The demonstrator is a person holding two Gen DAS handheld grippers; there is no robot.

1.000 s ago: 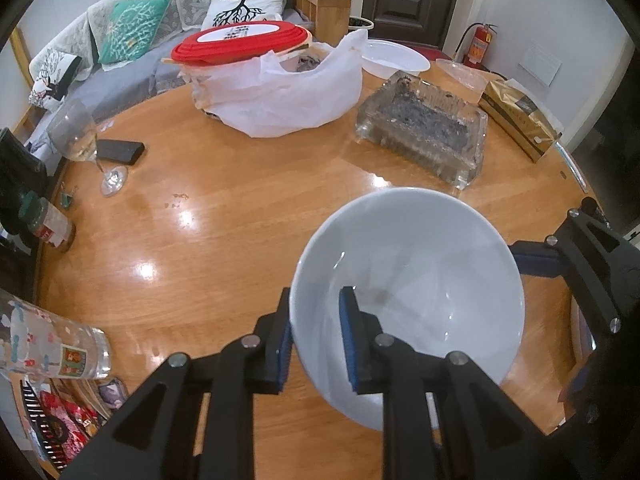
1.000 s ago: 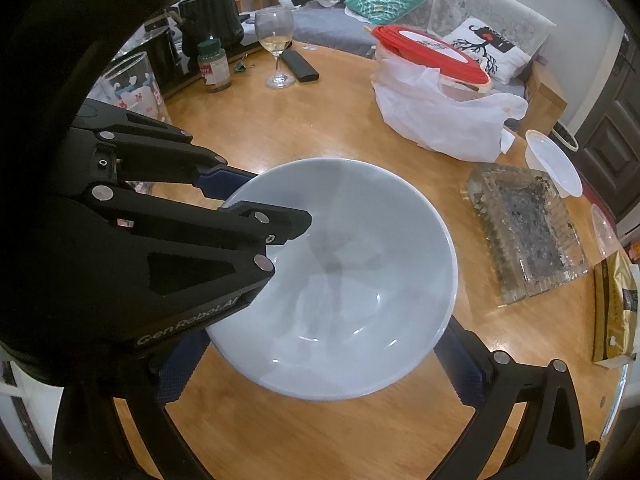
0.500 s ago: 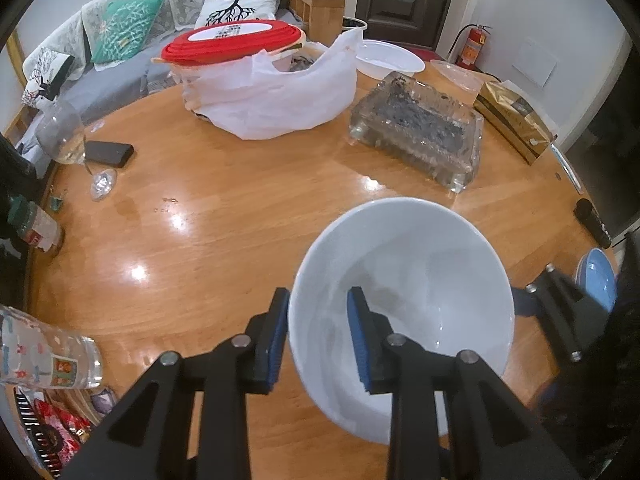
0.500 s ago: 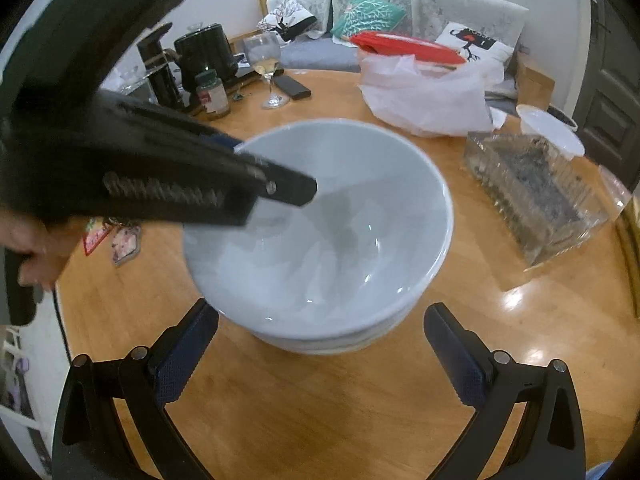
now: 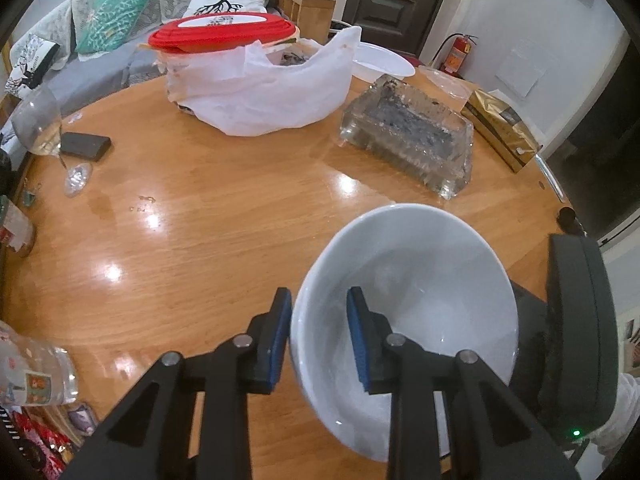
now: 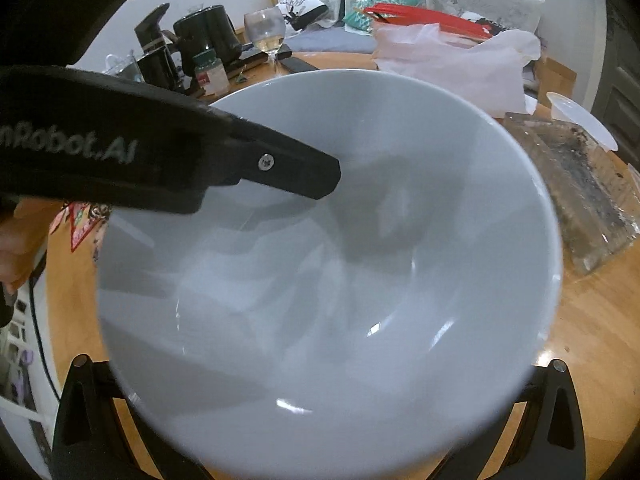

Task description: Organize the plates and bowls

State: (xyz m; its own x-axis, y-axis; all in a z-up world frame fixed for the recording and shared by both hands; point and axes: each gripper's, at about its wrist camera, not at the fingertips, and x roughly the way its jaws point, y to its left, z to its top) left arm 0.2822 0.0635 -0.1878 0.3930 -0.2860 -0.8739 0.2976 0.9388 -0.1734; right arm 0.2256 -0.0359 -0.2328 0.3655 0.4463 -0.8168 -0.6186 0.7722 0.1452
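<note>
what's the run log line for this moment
left hand-held gripper: straddles rim of white ceramic bowl | right hand-held gripper: open under bowl | round wooden table

A home living room: cushioned sofa (image 5: 120,20) behind a round wooden dining table (image 5: 224,216)

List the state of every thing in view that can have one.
Round white ceramic bowl, upright, empty.
Left gripper, jaws just been opening, straddling the bowl's rim.
Right gripper, fingers wide either side of the bowl, pads hidden.
Stemmed wine glass, upright, partly filled with pale liquid.
White plastic bag, open at top.
</note>
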